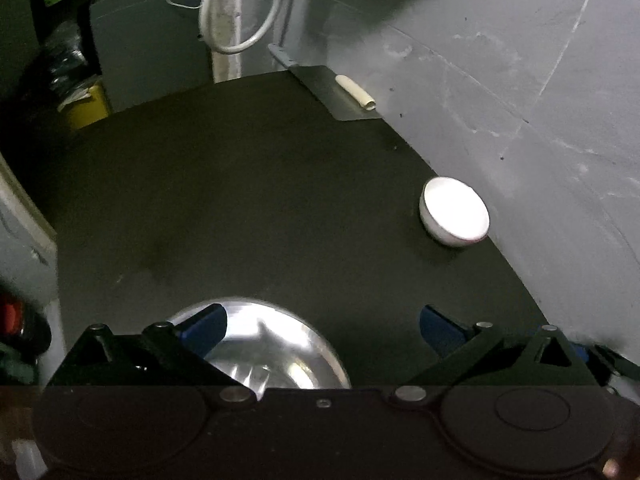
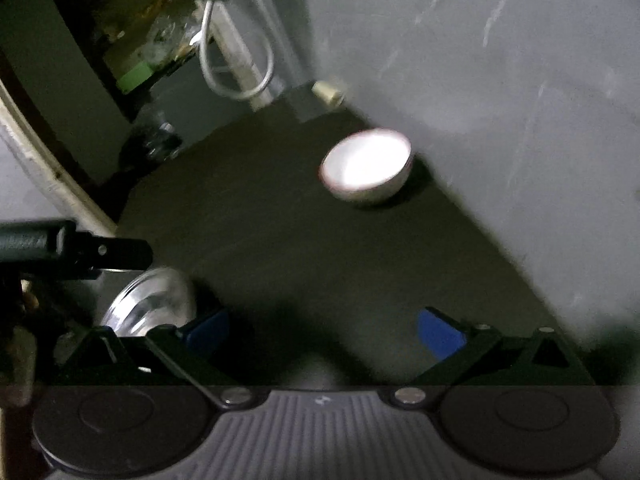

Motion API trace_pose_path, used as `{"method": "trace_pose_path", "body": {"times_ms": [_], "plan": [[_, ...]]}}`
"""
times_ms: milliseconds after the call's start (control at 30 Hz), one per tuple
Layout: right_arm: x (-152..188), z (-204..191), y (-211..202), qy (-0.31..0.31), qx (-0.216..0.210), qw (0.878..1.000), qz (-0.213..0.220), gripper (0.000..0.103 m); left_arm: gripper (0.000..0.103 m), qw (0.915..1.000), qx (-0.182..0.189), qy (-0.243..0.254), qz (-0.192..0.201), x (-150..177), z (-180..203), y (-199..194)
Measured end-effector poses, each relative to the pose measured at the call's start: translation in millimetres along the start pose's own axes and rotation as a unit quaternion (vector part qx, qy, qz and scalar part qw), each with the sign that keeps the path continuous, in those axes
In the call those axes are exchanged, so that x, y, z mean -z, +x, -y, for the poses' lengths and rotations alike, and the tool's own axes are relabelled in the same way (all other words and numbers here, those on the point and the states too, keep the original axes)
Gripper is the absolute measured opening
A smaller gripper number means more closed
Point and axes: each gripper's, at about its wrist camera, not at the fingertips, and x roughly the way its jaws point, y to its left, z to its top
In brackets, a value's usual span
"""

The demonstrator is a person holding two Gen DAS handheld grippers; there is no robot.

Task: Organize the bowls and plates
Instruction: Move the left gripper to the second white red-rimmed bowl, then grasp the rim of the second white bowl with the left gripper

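Steel bowl, left wrist view: a shiny metal bowl (image 1: 264, 344) sits on the dark tabletop (image 1: 248, 200) right under the camera, its rim a bright curve and its inside full of streaky reflections; its near part is hidden by the gripper body.
White bowl, left wrist view: a small white bowl (image 1: 454, 213) stands upright at the right edge of the tabletop, just beside the grey wall (image 1: 500, 80); its inside glares white and a thin dark line runs round its rim.
Left gripper, left wrist view: the left gripper (image 1: 322, 326) has its jaws spread wide, with nothing clamped; the left blue pad (image 1: 204, 326) overlaps the steel bowl's rim in the picture, though whether it touches I cannot tell; the right blue pad hangs over bare tabletop.
Far corner, left wrist view: a flat grey sheet (image 1: 328, 92) lies against the wall with a pale roll (image 1: 356, 91) on it; a white cable (image 1: 240, 8) loops down behind the table.
White bowl, right wrist view: the white bowl (image 2: 366, 165) is blurred, upright, near the wall and well ahead of the fingers.
Steel bowl, right wrist view: the steel bowl (image 2: 154, 300) shows at lower left, partly behind the left gripper's black frame.
Right gripper, right wrist view: the right gripper (image 2: 322, 330) also stands wide apart, with only dark tabletop between its blue pads.
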Motion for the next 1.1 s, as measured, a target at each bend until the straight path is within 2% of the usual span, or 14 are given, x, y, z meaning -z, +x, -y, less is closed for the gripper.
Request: {"method": "trace_pose_path", "body": {"times_ms": [167, 433, 533, 600, 733, 833, 933, 1033, 1100], "plan": [[-14.5, 11.0, 14.1, 0.029, 0.032, 0.998, 0.054, 0.103, 0.102, 0.9993, 0.009, 0.035, 0.005, -38.4, 17.9, 35.9], [-30.8, 27.3, 49.8, 0.067, 0.056, 0.994, 0.063, 0.102, 0.102, 0.9942, 0.025, 0.104, -0.002, -86.2, 52.4, 93.7], [-34.7, 29.1, 58.8, 0.081, 0.058, 0.993, 0.068, 0.097, 0.102, 0.992, 0.026, 0.122, -0.018, -95.8, 60.3, 112.4], [-38.4, 30.9, 66.8, 0.089, 0.061, 0.992, 0.066, 0.092, 0.102, 0.9916, 0.028, 0.123, -0.031, -100.5, 63.6, 124.5], [-43.6, 32.7, 76.0, 0.097, 0.056, 0.992, 0.065, 0.092, 0.102, 0.9936, 0.041, 0.095, -0.044, -105.6, 64.1, 136.2], [-44.5, 31.9, 79.4, 0.096, 0.057, 0.991, 0.066, 0.092, 0.099, 0.993, 0.051, 0.093, -0.052, -104.7, 67.1, 143.1], [-46.0, 31.4, 80.9, 0.099, 0.057, 0.991, 0.067, 0.088, 0.091, 0.9924, 0.055, 0.094, -0.057, -104.0, 69.1, 148.8], [-47.4, 31.2, 81.6, 0.1, 0.052, 0.991, 0.066, 0.081, 0.076, 0.992, 0.067, 0.086, -0.064, -104.7, 69.2, 153.1], [-48.6, 31.8, 82.6, 0.1, 0.05, 0.992, 0.066, 0.076, 0.058, 0.9912, 0.08, 0.081, -0.068, -105.4, 69.1, 156.3]]}}
